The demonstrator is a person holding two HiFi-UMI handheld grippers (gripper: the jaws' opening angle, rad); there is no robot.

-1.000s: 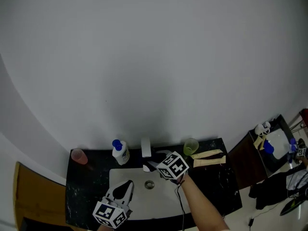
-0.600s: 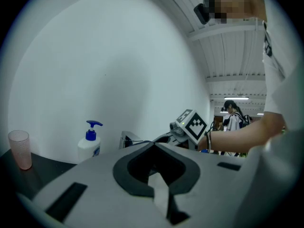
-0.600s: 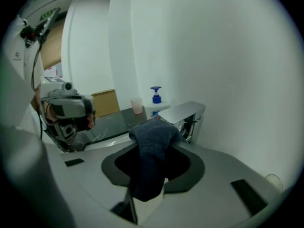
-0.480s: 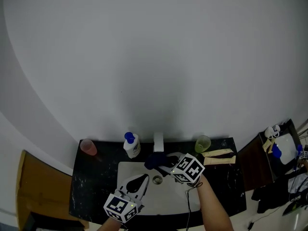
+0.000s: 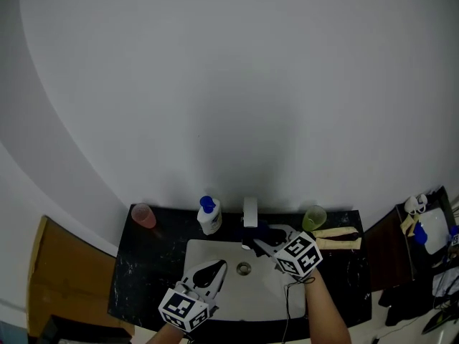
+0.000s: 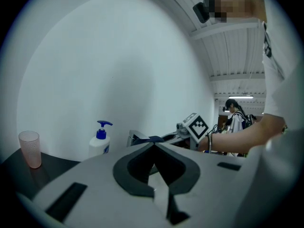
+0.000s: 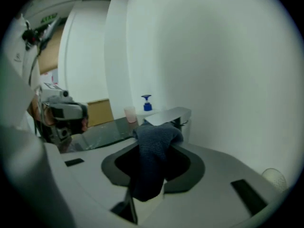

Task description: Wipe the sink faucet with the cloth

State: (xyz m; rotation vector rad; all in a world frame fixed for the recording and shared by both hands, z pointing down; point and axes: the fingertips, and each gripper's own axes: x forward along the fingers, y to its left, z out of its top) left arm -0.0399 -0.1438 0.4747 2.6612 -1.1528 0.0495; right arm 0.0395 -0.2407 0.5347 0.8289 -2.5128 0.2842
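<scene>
The dark blue knitted cloth [image 7: 154, 148] is gripped in my right hand-held gripper [image 5: 268, 241] and bunched over its tips, right at the end of the flat, boxy metal faucet [image 7: 168, 115] ahead. I can't tell if they touch. That gripper tilts down over the white sink [image 5: 244, 298]. My left hand-held gripper [image 6: 155, 145] is level and clenched on nothing.

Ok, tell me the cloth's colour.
The cloth is dark blue, clearest in the right gripper view.
</scene>
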